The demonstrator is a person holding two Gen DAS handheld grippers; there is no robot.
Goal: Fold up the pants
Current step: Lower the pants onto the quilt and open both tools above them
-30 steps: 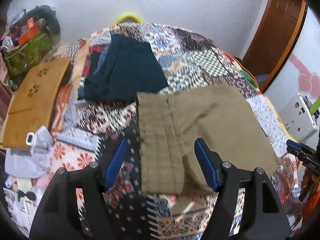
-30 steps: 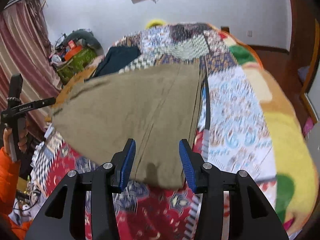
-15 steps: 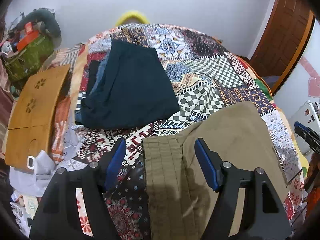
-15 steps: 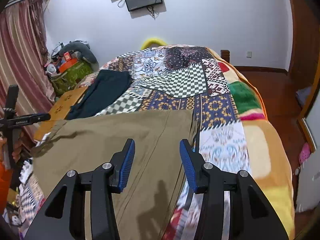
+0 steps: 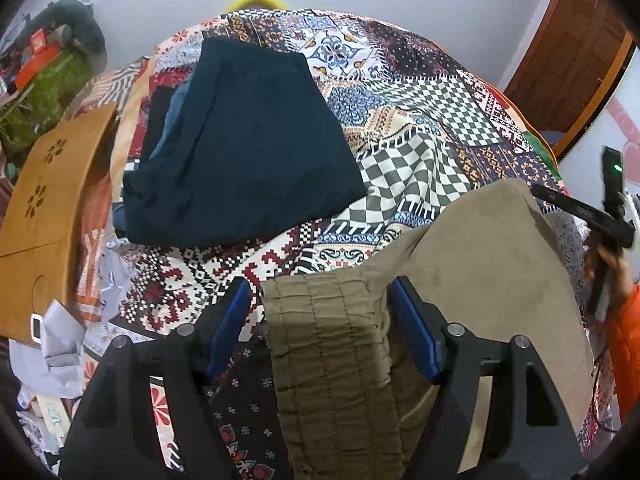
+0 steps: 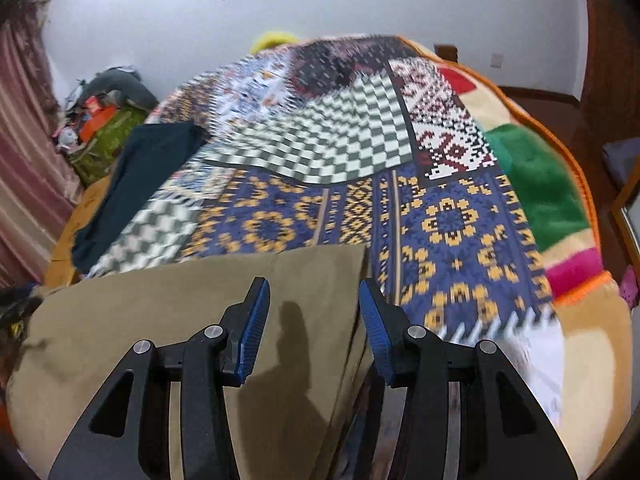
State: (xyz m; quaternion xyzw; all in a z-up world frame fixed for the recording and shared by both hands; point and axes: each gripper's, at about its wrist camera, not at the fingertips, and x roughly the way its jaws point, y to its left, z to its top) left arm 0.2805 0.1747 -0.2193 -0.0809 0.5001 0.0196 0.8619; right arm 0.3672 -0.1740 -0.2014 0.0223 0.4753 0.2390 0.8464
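Olive-brown pants lie folded on the patchwork bedspread. In the left wrist view their ribbed waistband passes between the blue pads of my left gripper, whose jaws stand wide apart around it without pinching it. In the right wrist view the pants lie under my right gripper, which is open over their right edge. The right gripper also shows at the right edge of the left wrist view.
A folded dark navy garment lies on the bed beyond the pants, also in the right wrist view. A wooden lap table and white papers sit at the left. A green bag with clutter stands by the wall.
Both grippers have drawn nearer to the pants and lower; the pants now fill the near part of each view. The waistband now sits between my left jaws. Both stayed open.
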